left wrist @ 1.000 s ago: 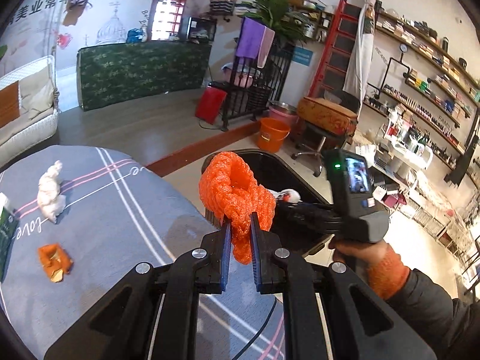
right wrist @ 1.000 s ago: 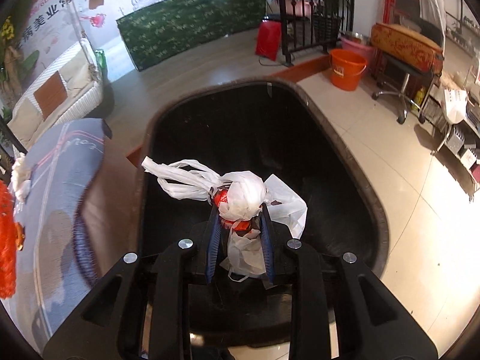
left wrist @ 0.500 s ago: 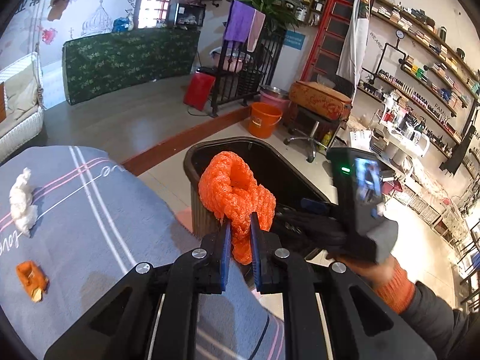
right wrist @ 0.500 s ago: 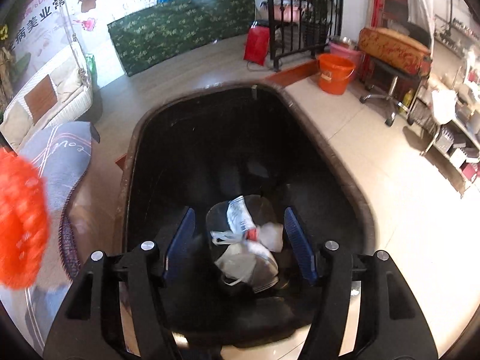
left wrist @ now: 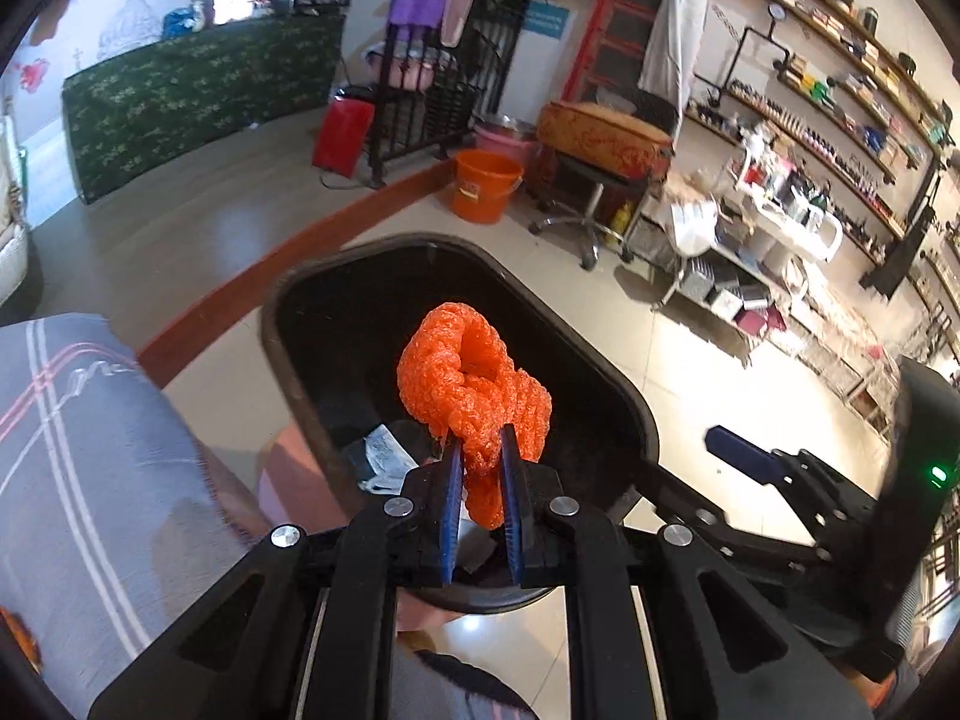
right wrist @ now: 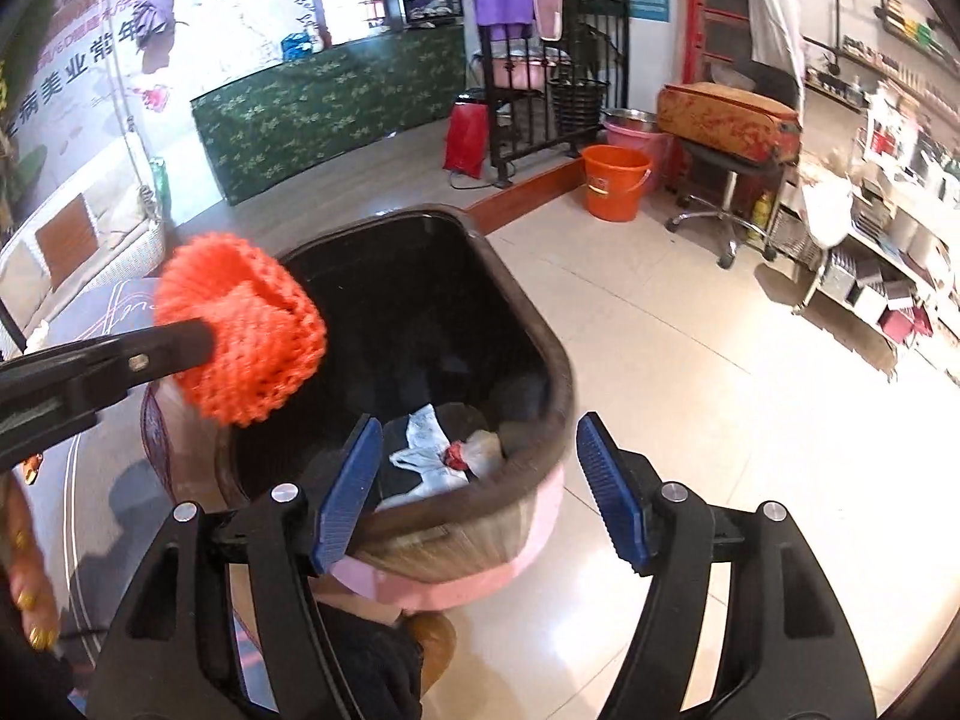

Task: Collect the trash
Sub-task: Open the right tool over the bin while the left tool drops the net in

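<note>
While your left tongs (left wrist: pixel 482 468) pinch the knobbly orange foam net (left wrist: pixel 474 378) between their 2 ribbed blue pads, the net hangs bunched and looped above the open mouth of the dark, rounded trash bin (left wrist: pixel 636 414). Your right tongs (right wrist: pixel 480 480) stand spread wide with nothing between them, over the bin's near rim. Down inside lies a crumpled white plastic bag (right wrist: pixel 429 456) with a red scrap. The striped grey cloth of the tabletop (left wrist: pixel 90 450) sits beside the bin.
</note>
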Tool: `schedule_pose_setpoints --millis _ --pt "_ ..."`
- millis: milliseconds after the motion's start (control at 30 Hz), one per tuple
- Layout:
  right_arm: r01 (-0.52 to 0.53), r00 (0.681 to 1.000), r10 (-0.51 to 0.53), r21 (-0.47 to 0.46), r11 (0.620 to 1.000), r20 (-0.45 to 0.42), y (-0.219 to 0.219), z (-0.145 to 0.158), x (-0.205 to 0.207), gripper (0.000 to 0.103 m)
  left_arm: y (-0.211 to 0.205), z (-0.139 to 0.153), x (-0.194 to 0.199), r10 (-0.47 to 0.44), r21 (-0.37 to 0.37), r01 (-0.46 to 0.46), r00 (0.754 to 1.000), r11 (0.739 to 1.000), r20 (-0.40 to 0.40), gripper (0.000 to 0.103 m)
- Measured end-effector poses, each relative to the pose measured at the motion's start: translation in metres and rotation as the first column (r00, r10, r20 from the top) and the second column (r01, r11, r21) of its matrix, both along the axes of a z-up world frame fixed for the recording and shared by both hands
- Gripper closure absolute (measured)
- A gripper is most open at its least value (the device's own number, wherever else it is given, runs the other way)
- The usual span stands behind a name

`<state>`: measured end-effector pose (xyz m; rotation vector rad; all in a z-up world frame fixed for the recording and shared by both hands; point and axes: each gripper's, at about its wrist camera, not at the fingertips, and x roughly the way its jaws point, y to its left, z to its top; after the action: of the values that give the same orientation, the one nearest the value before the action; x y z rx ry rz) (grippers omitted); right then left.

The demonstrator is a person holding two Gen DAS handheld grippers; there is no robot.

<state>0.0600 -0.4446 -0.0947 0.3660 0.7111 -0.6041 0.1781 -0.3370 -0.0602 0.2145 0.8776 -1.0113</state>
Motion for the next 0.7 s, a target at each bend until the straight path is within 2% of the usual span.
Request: schedule_pose_setpoints --millis 200,267,300,333,367,433,533,700 --pt "0.026 1.000 -0.026 0.016 1.000 0.003 -0.002 0.000 -0.012 0.036 -0.013 -0.010 0.008 0.000 0.041 0.002 0.999 0.999 -0.034 0.090" --pt "0.020 1.000 -0.020 0.007 1.000 0.001 -0.001 0.002 -0.012 0.036 -0.016 -0.009 0.009 0.004 0.050 -0.002 0.999 0.999 -0.032 0.087" --pt "0.020 1.000 -0.020 0.002 1.000 -0.001 0.001 0.002 -0.011 0.036 -0.016 -0.009 0.008 0.003 0.049 -0.002 1.000 0.999 -0.029 0.080" --pt "0.020 1.000 -0.020 0.000 1.000 0.000 0.000 0.002 -0.011 0.036 -0.018 -0.008 0.008 0.005 0.049 -0.004 1.000 0.999 -0.024 0.066" --pt "0.019 1.000 -0.019 0.001 1.000 0.002 0.000 0.003 -0.010 0.036 -0.017 -0.007 0.008 0.010 0.046 -0.010 1.000 0.999 -0.015 0.060" --pt "0.015 1.000 -0.015 0.007 1.000 0.001 0.001 0.003 -0.009 0.036 -0.014 -0.004 0.007 0.026 0.034 -0.026 1.000 0.999 0.012 0.040" --pt "0.009 1.000 -0.009 0.006 1.000 0.002 0.003 0.004 -0.009 0.036 -0.011 -0.001 0.008 0.047 0.028 -0.048 0.998 0.998 0.039 0.027" --pt "0.004 1.000 -0.004 0.009 1.000 0.006 0.006 0.005 -0.007 0.036 0.004 0.005 0.011 0.097 -0.001 -0.097 0.994 0.995 0.050 0.017"
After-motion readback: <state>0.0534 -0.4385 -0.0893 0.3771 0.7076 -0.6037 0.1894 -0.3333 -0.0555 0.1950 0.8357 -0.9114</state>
